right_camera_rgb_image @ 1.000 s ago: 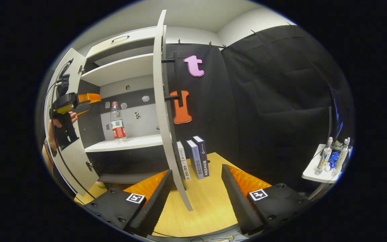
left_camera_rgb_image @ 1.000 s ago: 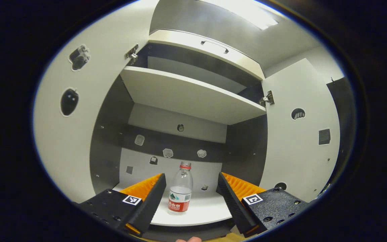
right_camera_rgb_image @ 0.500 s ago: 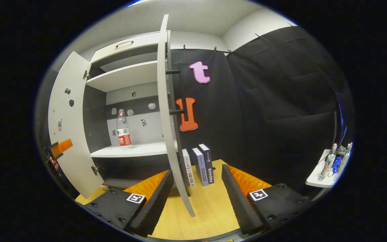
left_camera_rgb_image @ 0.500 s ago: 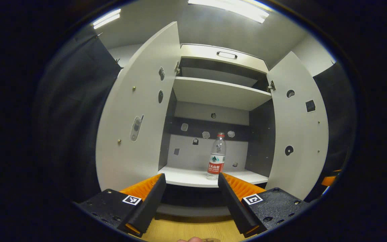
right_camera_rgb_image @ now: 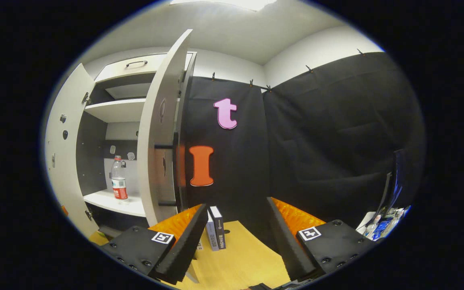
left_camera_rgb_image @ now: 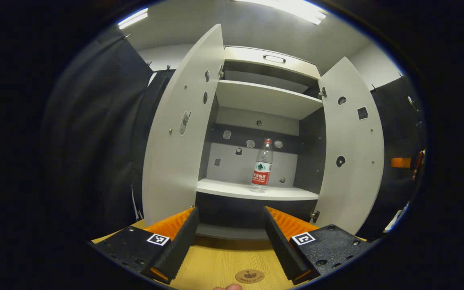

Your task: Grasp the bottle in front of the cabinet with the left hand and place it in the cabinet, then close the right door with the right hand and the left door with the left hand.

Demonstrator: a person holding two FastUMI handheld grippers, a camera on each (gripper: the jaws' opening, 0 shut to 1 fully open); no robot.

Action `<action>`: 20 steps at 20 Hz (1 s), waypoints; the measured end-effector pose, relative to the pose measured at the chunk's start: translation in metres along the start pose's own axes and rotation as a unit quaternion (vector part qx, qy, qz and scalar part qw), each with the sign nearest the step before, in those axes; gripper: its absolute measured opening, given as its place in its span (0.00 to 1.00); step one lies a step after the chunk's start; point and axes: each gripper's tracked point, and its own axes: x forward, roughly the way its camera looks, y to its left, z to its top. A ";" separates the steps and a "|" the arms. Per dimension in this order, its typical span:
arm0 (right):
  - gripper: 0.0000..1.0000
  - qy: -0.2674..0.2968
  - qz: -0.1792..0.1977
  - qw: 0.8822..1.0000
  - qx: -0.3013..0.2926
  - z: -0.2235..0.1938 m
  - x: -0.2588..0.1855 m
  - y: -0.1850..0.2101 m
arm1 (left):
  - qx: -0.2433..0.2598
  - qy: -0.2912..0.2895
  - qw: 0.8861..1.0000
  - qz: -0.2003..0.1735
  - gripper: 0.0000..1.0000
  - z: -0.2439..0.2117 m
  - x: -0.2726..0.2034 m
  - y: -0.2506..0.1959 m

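The clear bottle with a red label stands upright on the cabinet's lower shelf. Both doors stand open: the left door and the right door. My left gripper is open and holds nothing, back from the cabinet and above the wooden table. My right gripper is open too, just right of the right door, whose outer face and handle show. In the right gripper view the bottle shows past that door. An orange finger of the right gripper shows at the far right.
An upper shelf and a drawer with a handle sit above the bottle. Several books stand on the table beside the right door. A small white side shelf with bottles is at the far right. Black cloth hangs around.
My left gripper has drawn back from the cabinet, leaving the bottle on the shelf. My right gripper has come closer to the right door, on its outer side.
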 end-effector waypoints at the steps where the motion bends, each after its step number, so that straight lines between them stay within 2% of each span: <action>1: 1.00 -0.006 0.008 1.000 0.001 0.010 0.007 0.004 | -0.002 -0.003 1.000 0.001 0.95 0.003 0.000 0.002; 2: 0.96 -0.007 0.014 1.000 0.003 0.015 0.012 0.007 | -0.002 -0.005 1.000 0.002 0.95 0.005 0.001 0.005; 9: 0.96 -0.012 0.032 0.999 -0.001 0.020 0.034 0.026 | -0.008 -0.005 1.000 0.023 0.95 0.002 0.000 0.023; 10: 0.89 -0.010 0.029 1.000 -0.003 0.017 0.035 0.029 | -0.007 -0.006 1.000 0.026 0.95 0.005 0.001 0.026; 13: 0.87 -0.013 0.036 0.999 -0.006 0.021 0.033 0.034 | -0.014 -0.010 0.999 0.032 0.95 0.010 -0.001 0.032; 14: 0.94 -0.012 0.046 0.999 -0.006 0.020 0.033 0.039 | -0.013 -0.012 0.999 0.035 0.95 0.011 -0.001 0.036; 20: 0.94 -0.008 0.113 0.993 0.013 0.019 0.014 0.096 | -0.013 -0.026 0.999 0.028 0.95 0.020 0.007 0.038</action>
